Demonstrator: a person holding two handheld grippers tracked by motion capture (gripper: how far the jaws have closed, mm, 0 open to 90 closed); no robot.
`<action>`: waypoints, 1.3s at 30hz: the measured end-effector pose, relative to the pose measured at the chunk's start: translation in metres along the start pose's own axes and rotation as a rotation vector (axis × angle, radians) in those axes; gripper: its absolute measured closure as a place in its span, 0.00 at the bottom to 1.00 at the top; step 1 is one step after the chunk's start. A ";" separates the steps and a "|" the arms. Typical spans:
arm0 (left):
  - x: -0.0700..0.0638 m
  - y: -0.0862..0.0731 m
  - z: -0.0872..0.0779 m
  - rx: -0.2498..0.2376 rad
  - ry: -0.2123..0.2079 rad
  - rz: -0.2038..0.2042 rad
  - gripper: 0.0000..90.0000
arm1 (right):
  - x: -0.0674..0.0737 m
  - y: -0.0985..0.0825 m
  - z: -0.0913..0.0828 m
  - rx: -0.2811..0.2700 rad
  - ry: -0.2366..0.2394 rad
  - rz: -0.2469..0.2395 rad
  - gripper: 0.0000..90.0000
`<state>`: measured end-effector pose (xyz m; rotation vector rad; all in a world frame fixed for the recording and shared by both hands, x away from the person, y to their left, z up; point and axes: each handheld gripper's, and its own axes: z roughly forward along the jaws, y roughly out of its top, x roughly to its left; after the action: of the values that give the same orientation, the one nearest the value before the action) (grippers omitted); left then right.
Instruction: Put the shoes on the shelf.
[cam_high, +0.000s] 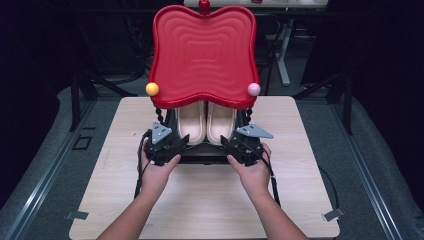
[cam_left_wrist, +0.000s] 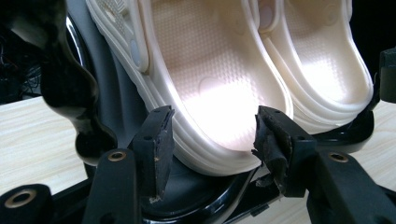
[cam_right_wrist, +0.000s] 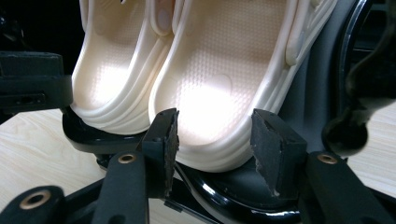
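Two cream clogs stand side by side, heels toward me, on the black lower shelf (cam_high: 202, 159) of a small rack. The left clog (cam_high: 191, 122) has its heel (cam_left_wrist: 219, 126) between the spread jaws of my left gripper (cam_left_wrist: 212, 144), and the pads stand just off its sides. The right clog (cam_high: 221, 122) has its heel (cam_right_wrist: 212, 121) likewise between the jaws of my right gripper (cam_right_wrist: 215, 140), with no pad pressing. From above, the left gripper (cam_high: 181, 144) and the right gripper (cam_high: 228, 144) sit at the shelf's front corners, each in a hand.
A red wavy-topped tray (cam_high: 202, 55) forms the rack's upper level and hides the clogs' toes. It carries a yellow ball (cam_high: 152, 89) and a pink ball (cam_high: 254, 89) at its front corners. Curvy black posts (cam_left_wrist: 70, 88) flank the shelf. The rack stands on a light wooden table (cam_high: 200, 205).
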<state>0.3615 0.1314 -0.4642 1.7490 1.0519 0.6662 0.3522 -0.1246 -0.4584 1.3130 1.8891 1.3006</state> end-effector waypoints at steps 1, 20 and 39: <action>0.000 0.000 0.001 0.004 0.002 -0.001 0.52 | 0.000 0.000 0.001 -0.001 0.001 0.000 0.56; -0.001 -0.001 0.014 0.030 0.033 -0.030 0.61 | -0.004 -0.004 0.016 -0.001 -0.039 0.019 0.60; 0.002 0.002 0.016 0.021 0.040 0.034 0.64 | -0.005 0.000 0.022 -0.004 -0.062 0.018 0.64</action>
<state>0.3760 0.1260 -0.4691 1.7820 1.0619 0.7165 0.3715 -0.1202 -0.4684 1.3557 1.8357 1.2578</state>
